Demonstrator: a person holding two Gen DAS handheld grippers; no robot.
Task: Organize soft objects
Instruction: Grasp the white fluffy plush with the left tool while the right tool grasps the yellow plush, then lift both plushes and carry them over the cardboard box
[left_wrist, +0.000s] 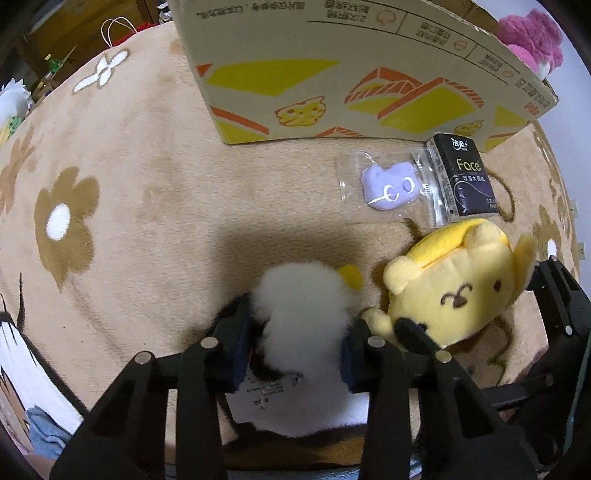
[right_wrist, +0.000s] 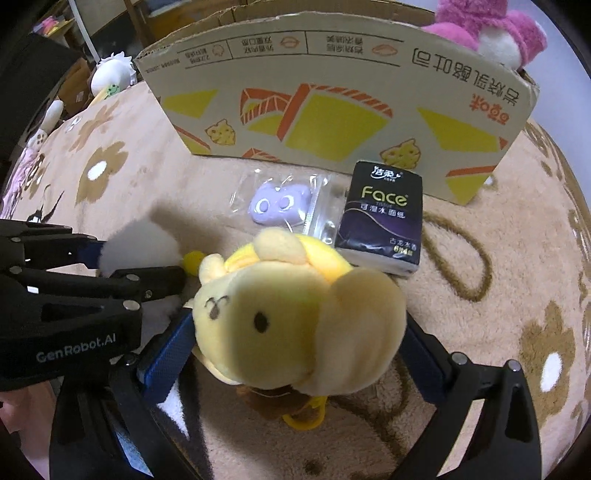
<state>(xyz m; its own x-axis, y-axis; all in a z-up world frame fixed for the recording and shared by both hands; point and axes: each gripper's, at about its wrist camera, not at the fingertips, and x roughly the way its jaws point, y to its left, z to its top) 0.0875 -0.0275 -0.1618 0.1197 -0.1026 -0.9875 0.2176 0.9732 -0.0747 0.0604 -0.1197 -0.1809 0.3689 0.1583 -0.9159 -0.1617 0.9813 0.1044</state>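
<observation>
left gripper (left_wrist: 301, 328) pinching white fluffy toy (left_wrist: 303, 314); right gripper (right_wrist: 299, 354) spread wide around yellow plush (right_wrist: 295, 317), pads not pressing; cardboard box (right_wrist: 332, 110) far.

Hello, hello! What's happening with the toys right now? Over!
Left hand-held gripper shut on white fluffy toy. Right hand-held gripper open around yellow bear plush, not squeezing. Cardboard box ahead; tissue pack in between.
</observation>
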